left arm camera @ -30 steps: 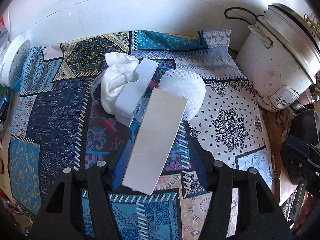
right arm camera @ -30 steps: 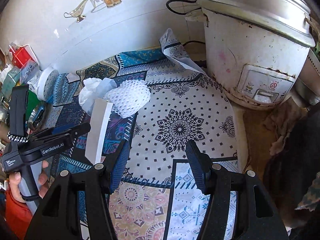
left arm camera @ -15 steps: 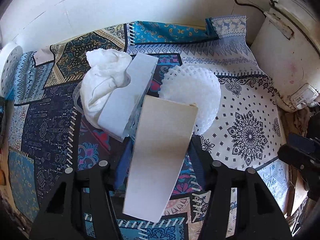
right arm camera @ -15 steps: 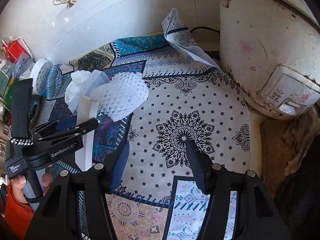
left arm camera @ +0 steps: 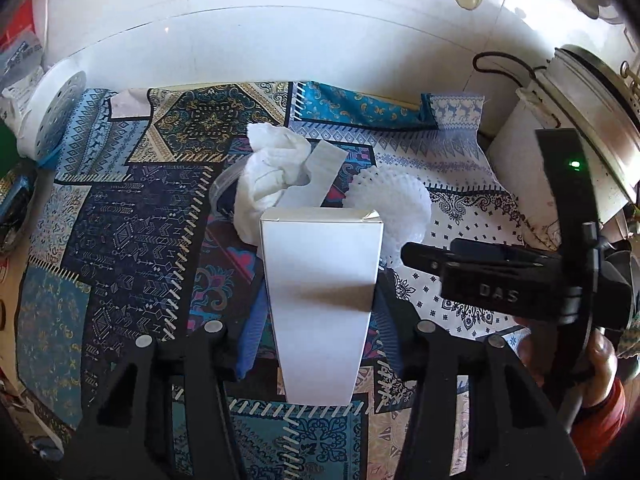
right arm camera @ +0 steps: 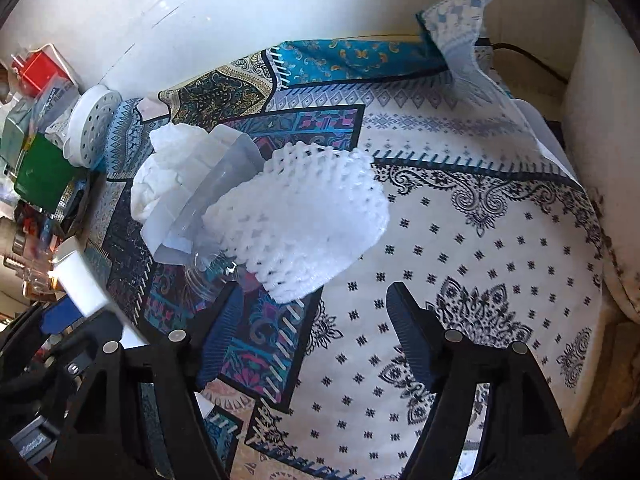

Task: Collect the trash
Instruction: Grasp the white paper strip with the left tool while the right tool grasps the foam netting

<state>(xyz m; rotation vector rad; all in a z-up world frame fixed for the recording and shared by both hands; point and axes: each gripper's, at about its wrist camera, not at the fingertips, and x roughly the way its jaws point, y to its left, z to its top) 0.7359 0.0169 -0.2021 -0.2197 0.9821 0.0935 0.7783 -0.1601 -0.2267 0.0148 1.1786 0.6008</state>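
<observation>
We keep the left tongs [left arm camera: 318,332] clamped on the white carton [left arm camera: 320,304], their jaws closing a little more on it, and hold it level above the patterned surface [right arm camera: 480,264] so it cannot slip. The right tongs [right arm camera: 316,340] are opening, nothing between them; we judge the foam net [right arm camera: 316,216] just beyond is next, so we should straddle its near edge before squeezing. The crumpled tissue [right arm camera: 160,176] and clear plastic bottle [right arm camera: 224,200] lie against its far-left side. Both tongs point steeply downward.

Two white boxes [left arm camera: 320,300] [left arm camera: 316,176], one crumpled tissue [left arm camera: 272,172], one foam net [left arm camera: 388,204], one clear plastic cup [right arm camera: 224,196], one rice cooker [left arm camera: 568,132].
</observation>
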